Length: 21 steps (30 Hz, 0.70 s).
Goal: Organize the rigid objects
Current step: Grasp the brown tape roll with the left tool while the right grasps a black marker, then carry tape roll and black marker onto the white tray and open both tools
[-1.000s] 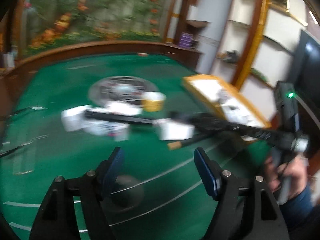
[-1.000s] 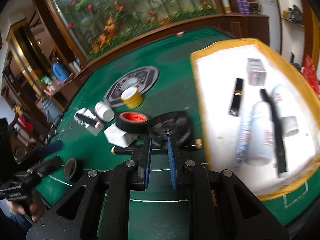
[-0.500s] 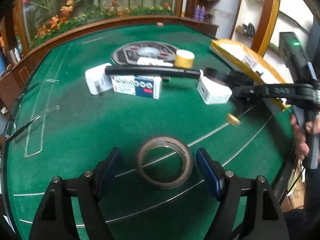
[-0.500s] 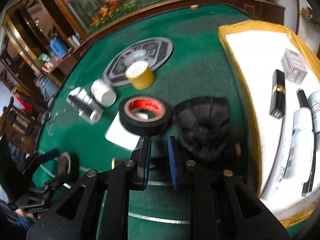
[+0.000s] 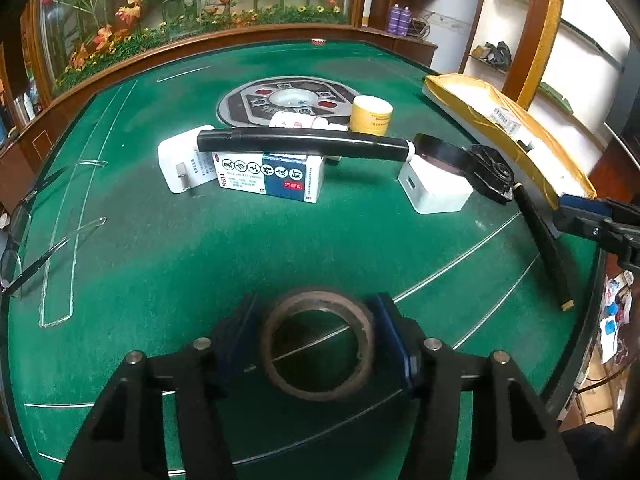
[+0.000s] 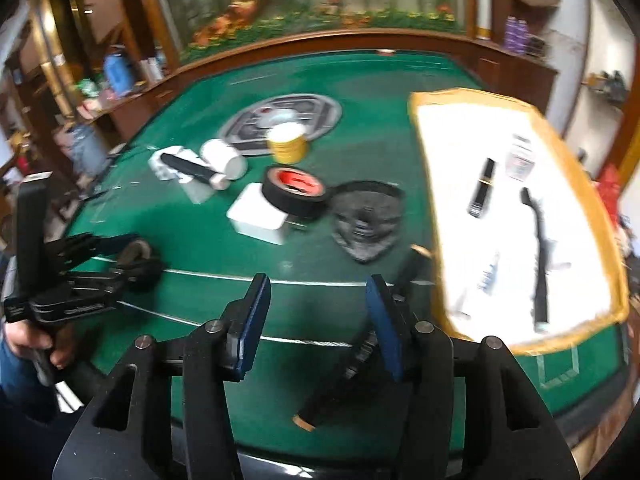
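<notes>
Rigid objects are only partly sorted: the yellow-rimmed tray (image 6: pixel 516 216) at the table's right already holds a black lipstick tube (image 6: pixel 482 188), a small box (image 6: pixel 520 158), a long black stick and pale tubes, while a cluster remains on the green felt (image 5: pixel 160 264): a black tape roll (image 6: pixel 294 192) leaning on a white adapter (image 6: pixel 258 216), a yellow tape roll (image 6: pixel 287 142), a medicine box (image 5: pixel 270 176) under a long black tube (image 5: pixel 304 146), a black disc (image 6: pixel 366 220) and a dark pen (image 5: pixel 544 248). The left gripper (image 5: pixel 316 340) has just been closing around a brown tape roll (image 5: pixel 320 344) lying flat near the table's front edge; the blue pads look pressed against its sides. The right gripper (image 6: pixel 316 316) has just been opening and holds nothing, hovering over the felt beside the pen.
</notes>
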Each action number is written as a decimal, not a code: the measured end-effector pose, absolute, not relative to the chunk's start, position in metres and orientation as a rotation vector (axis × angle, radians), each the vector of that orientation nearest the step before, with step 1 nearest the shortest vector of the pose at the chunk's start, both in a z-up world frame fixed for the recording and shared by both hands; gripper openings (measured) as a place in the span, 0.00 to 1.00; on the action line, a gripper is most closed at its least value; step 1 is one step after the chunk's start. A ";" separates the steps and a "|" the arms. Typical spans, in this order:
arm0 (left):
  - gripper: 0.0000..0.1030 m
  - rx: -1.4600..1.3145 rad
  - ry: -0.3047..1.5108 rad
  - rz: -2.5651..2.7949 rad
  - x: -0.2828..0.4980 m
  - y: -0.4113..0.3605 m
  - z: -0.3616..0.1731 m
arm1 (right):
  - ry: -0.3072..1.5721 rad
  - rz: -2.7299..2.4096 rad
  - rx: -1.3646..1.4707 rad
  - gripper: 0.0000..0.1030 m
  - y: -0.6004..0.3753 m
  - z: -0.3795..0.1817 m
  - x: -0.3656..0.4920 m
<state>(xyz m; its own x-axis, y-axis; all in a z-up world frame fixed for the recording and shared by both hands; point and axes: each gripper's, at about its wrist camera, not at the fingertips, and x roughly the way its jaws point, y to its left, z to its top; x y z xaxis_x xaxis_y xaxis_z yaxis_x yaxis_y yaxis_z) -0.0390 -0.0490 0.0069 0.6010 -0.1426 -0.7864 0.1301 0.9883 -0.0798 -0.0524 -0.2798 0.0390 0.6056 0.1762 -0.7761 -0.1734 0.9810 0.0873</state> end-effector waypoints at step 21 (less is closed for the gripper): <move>0.56 0.021 0.915 -0.172 -0.040 -0.052 0.008 | 0.958 0.421 0.071 0.14 -0.255 0.013 -0.063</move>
